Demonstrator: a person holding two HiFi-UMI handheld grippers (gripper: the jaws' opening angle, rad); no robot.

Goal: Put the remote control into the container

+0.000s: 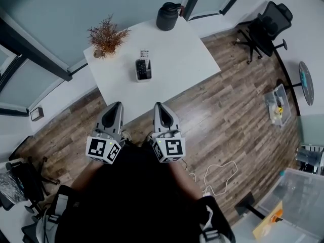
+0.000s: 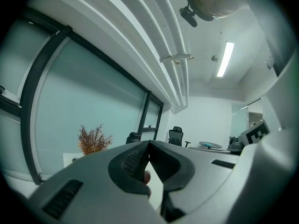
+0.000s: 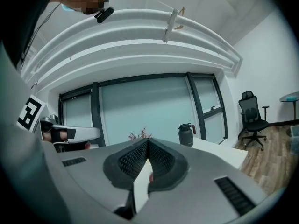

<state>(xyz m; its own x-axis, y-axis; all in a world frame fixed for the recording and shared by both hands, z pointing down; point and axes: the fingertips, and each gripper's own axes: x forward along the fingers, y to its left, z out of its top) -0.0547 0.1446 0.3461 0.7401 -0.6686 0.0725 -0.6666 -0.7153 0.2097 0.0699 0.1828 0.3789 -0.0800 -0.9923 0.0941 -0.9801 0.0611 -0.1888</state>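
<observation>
Even, cool ceiling-strip light point(image 2: 225, 59) brightens the room, while fisheye views bend and darken at the edges.

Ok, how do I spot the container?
Find the white table ahead. Near its middle, closer to us than the dried plant and black jug, sits the container. It is the only small white box, with something dark inside.

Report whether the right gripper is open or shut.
Shut. On the right gripper the jaws meet at the tips, nothing between them.

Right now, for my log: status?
Left tongs, right tongs shut, empty. Remote looks already inside container on table. Nothing in the way.
</observation>
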